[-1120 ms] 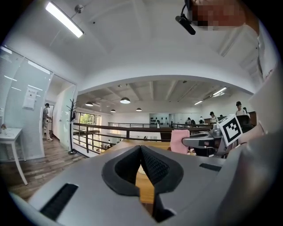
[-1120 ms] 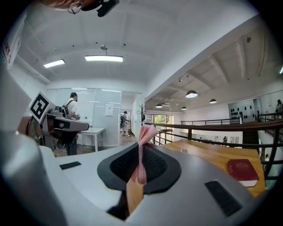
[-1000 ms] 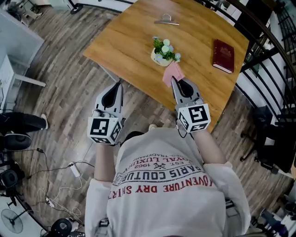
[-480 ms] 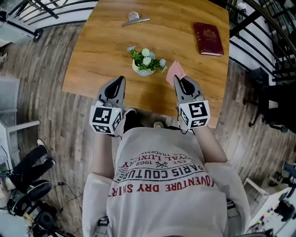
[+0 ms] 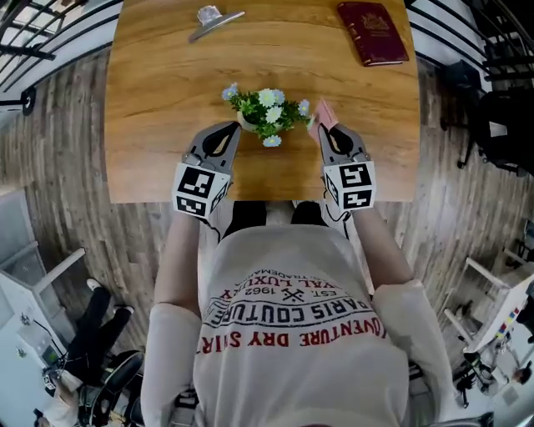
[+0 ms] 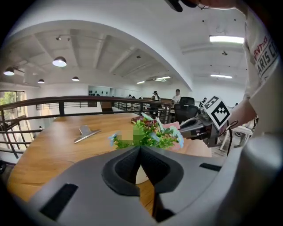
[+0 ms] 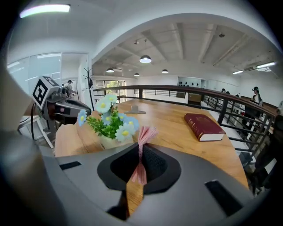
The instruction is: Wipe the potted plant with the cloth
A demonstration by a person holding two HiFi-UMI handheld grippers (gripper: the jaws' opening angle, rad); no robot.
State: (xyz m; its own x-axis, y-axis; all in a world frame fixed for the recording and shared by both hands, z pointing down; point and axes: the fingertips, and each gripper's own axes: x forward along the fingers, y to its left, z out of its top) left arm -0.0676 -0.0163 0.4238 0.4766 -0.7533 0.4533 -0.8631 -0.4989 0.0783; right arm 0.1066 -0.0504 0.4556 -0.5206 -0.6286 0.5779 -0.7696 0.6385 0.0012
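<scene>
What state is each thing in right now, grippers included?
Left gripper: jaws shut, empty, left of the potted plant.
Right gripper: jaws shut on the cloth.
Cloth: pinched, sticking up out of the jaws.
Potted plant: upright on the table.
Book: closed, lying flat.
Metal clip: lying on the table.

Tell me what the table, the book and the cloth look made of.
Table: wood or wood veneer, matte, with visible grain.
Book: dark red cover with a slight sheen, probably leatherette.
Cloth: pink woven fabric with soft folds and a fine dotted texture.
</scene>
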